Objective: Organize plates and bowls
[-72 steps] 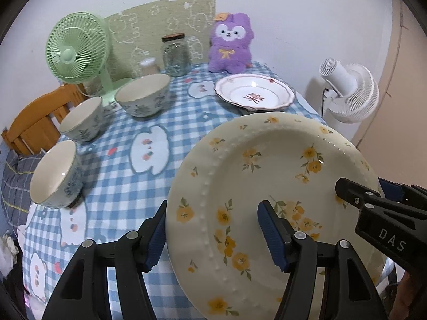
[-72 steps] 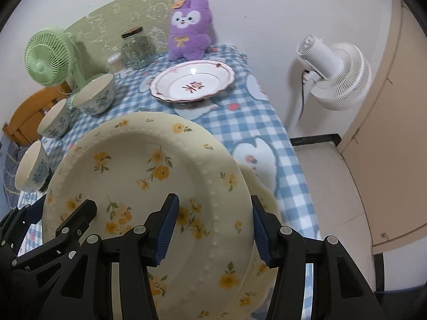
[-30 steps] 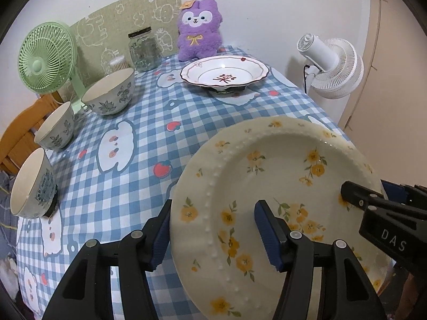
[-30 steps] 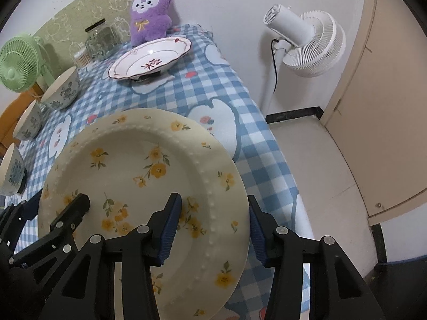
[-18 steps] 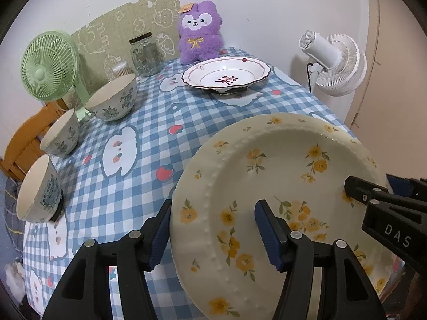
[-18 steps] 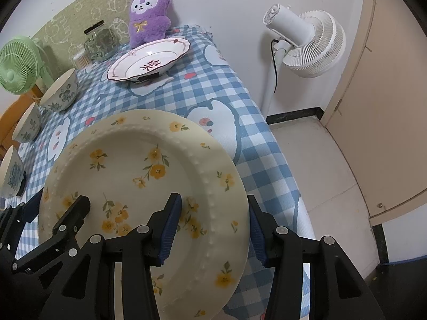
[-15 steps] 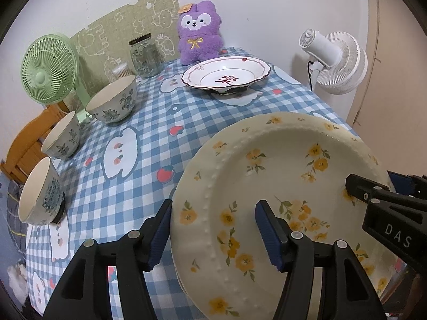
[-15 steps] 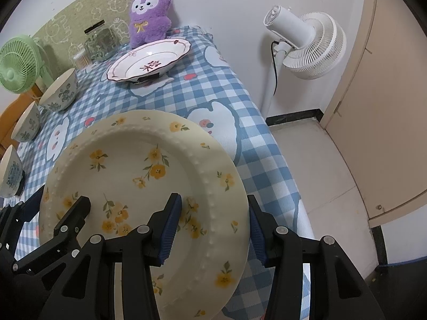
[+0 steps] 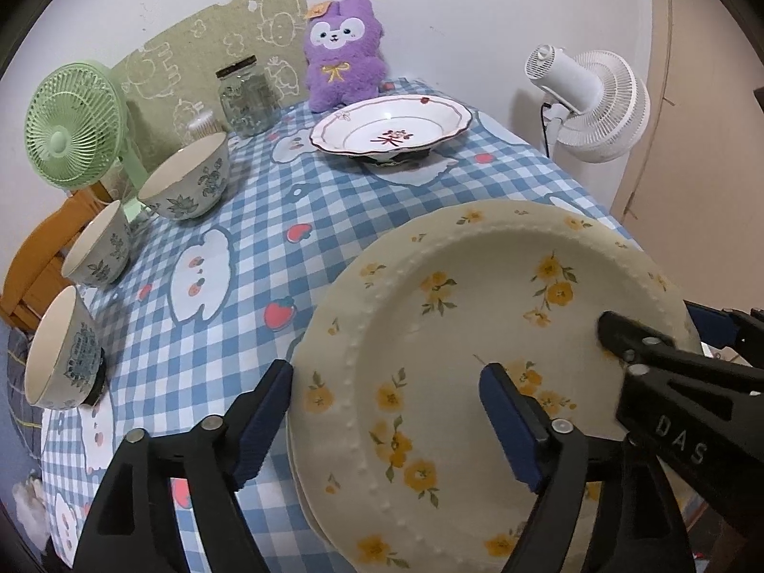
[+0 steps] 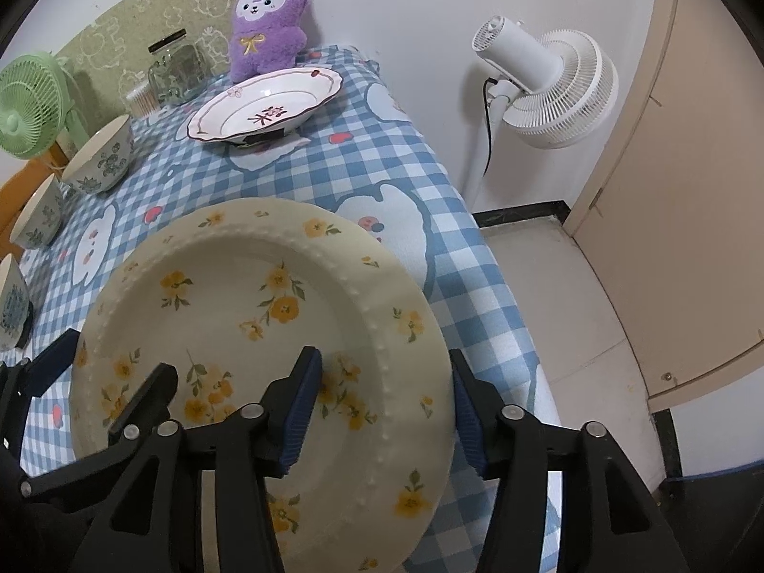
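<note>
A cream plate with yellow flowers (image 9: 477, 296) (image 10: 229, 286) lies at the table's near right corner on top of a second plate, whose rim (image 9: 298, 468) shows under it. My left gripper (image 9: 384, 410) straddles the plate's near-left rim; its jaws are opening and the pads stand off the rim. My right gripper (image 10: 382, 396) straddles the near-right rim the same way, jaws opening, pads clear. A white deep plate with red trim (image 9: 391, 129) (image 10: 267, 105) sits at the far end. Three patterned bowls (image 9: 184, 181) (image 9: 98, 248) (image 9: 57, 348) line the left side.
Blue checked tablecloth (image 9: 267, 200). At the back stand a green fan (image 9: 71, 124), a glass jar (image 9: 246, 95) and a purple plush toy (image 9: 344, 57). A white floor fan (image 10: 549, 86) and a beige door (image 10: 668, 191) are off the table's right edge. Wooden chair (image 9: 28, 262) at left.
Both grippers' jaws have spread wider around the flowered plate's rim. The plate has settled flat onto the plate below it. Neither hand has shifted.
</note>
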A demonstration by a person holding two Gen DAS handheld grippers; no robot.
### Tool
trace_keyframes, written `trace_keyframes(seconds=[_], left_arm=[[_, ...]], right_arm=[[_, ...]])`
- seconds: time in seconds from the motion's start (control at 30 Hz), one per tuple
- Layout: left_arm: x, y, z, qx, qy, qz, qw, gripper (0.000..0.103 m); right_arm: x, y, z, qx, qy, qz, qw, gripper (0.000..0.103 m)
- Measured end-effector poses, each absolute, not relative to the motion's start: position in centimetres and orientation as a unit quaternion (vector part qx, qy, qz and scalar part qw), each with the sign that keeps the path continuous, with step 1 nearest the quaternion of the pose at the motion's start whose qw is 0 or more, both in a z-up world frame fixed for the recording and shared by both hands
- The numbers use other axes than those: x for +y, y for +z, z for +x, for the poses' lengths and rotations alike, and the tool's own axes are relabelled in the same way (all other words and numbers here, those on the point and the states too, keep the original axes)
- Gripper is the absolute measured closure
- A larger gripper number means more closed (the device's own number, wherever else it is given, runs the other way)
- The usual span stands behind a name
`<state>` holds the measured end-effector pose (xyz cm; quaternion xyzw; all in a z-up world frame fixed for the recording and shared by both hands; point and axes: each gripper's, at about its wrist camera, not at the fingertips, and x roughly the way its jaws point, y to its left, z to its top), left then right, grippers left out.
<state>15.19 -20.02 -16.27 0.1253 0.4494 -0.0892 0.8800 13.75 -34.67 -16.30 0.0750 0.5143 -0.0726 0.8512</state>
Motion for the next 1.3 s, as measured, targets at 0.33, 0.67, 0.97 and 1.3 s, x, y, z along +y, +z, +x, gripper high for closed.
trace_keyframes(seconds=[0.33,0.67,0.97,1.3], left_arm=[[-19.7,-14.5,15.1,0.443,-0.102,0.114,0.883,0.008],[-18.2,-11.4,13.7,0.425,-0.117,0.08,0.894,0.005],[-16.8,-8.0,12.5,0.4,-0.118,0.055,0.907,0.005],[-15.6,-3.9,10.7,0.34,-0.1,0.069,0.932,0.005]], right_arm=[[-34.8,-14.7,13.5,0.497,-0.057,0.095,0.861,0.03],[-34.0,-10.4,11.8,0.453,-0.066,0.074,0.886,0.029],[-32.3,-5.8,10.1,0.407,-0.065,0.05,0.91,0.021],[-30.4,-1.5,8.3,0.341,-0.07,0.035,0.937,0.007]])
